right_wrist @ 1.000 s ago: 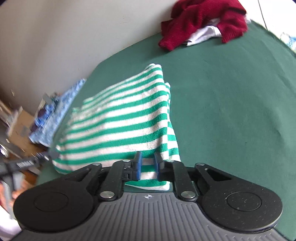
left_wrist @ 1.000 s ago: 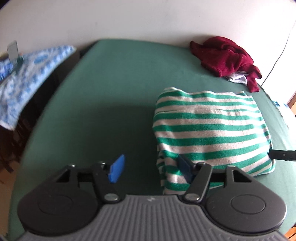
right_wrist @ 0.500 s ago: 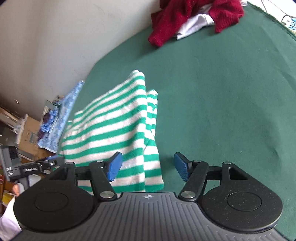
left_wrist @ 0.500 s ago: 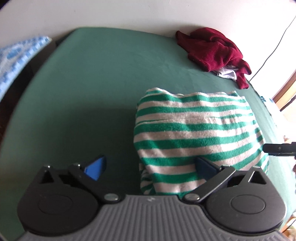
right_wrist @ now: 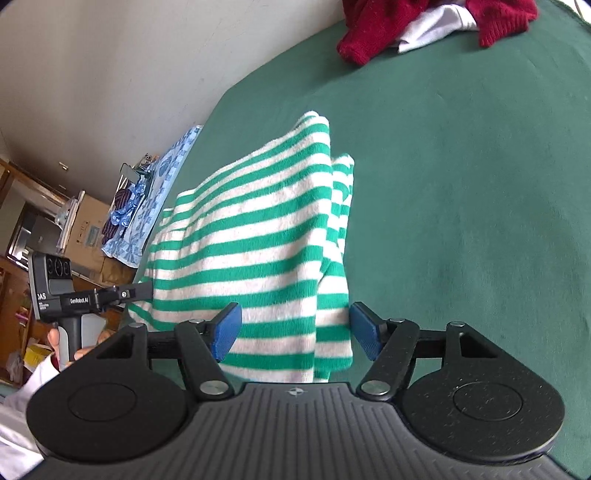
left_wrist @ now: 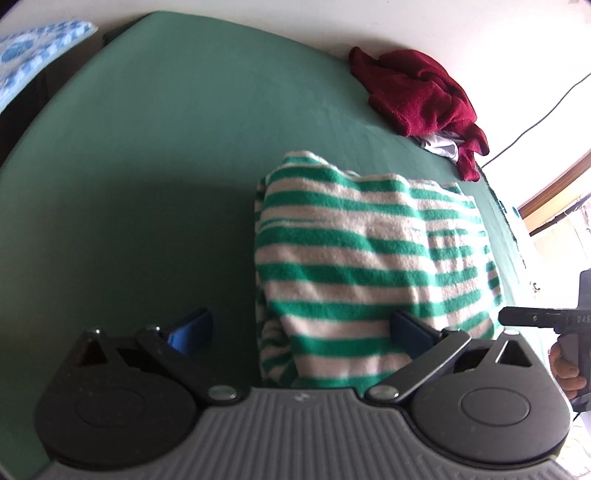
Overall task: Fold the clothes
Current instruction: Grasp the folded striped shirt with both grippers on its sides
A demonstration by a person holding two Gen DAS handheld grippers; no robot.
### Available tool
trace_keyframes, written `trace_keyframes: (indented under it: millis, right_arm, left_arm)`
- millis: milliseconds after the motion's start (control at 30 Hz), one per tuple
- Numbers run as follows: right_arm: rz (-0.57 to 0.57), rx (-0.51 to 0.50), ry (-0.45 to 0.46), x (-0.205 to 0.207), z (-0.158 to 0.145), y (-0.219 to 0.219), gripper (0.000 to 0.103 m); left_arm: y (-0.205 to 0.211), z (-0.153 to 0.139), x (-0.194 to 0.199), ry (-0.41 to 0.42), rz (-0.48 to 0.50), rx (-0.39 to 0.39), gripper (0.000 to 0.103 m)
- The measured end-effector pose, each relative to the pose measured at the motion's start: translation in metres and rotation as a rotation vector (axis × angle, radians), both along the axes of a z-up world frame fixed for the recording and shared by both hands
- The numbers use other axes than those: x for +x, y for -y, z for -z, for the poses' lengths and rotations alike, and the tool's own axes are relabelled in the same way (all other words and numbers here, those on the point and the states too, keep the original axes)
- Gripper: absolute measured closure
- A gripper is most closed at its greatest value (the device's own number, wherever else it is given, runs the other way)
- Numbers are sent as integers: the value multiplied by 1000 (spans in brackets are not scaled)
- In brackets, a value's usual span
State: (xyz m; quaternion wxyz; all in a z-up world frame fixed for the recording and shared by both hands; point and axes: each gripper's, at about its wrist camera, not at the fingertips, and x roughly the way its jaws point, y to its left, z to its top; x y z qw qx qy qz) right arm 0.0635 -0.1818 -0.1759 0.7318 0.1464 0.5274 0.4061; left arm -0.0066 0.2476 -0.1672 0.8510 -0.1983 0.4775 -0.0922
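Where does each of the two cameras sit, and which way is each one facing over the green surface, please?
Left wrist: on the left gripper, looking down across the striped garment toward the red clothes; open fingers, the other hand at right.
Right wrist: on the right gripper, looking along the garment's right edge; open fingers astride it, a hand and white sleeve at left.
Shared: striped garment, red clothes, green surface, blue patterned cloth.
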Motion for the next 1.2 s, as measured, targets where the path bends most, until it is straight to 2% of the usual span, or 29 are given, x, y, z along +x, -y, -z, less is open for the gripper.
trace_keyframes:
  millis: [233,300,467,533,633,833,1000,1200]
  right_arm:
    - [5,-6,-33,-6,0,8,36]
    - [13,-1,-33,-8,0,8,34]
    - [18,29,-45,0,1,1,33]
    - [8,43,-43,4,2,-4,32]
    - [-19,64,-31,9,2,-14,22]
    - [-27,94,-22,16,2,-27,16]
    - [-65,50,-35,16,-1,-27,23]
    - [-25,90,-57,26,3,-33,24]
  left_arm:
    - [9,1,-18,2,29,-29,1]
    - [7,2,-16,0,10,-63,1]
    - [-3,6,-1,-17,-13,-210,1]
    - [-4,7,4,-17,-20,-241,1]
    - [-6,8,11,-15,-27,-269,1]
    - [-3,5,21,-14,-12,-249,1]
    - [-2,5,23,-23,26,-228,1]
    - [2,6,34,-9,3,-215,1]
